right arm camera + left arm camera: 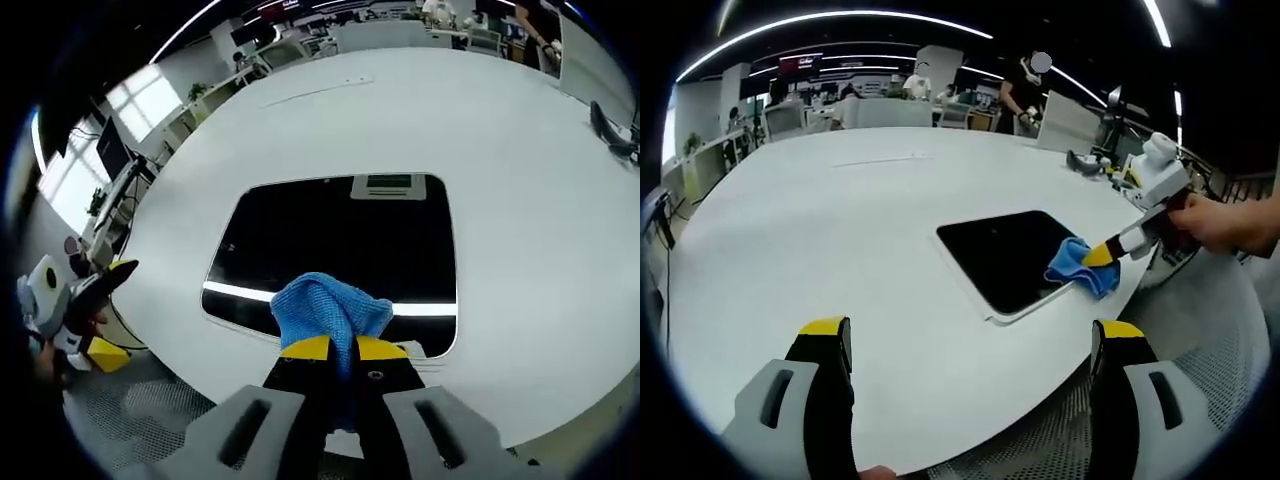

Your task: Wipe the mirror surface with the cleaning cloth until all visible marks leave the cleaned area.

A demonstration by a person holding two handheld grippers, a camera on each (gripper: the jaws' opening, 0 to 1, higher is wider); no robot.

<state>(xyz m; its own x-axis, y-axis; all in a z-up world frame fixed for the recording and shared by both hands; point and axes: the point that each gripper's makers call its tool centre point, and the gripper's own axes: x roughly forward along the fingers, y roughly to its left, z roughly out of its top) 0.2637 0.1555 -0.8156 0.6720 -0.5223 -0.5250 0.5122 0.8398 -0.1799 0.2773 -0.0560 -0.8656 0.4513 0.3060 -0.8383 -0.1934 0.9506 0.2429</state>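
Nearest the lens, the right gripper is clamped on the blue cloth, jaws closed with the fabric bunched between them. Cloth rests on the mirror at its near rim; unwiped glass extends directly ahead of the jaws. Mirror lies flat near the table edge, long axis running across the right gripper's line. Left gripper stands wide open, empty, well apart. No marks or legible writing can be made out.
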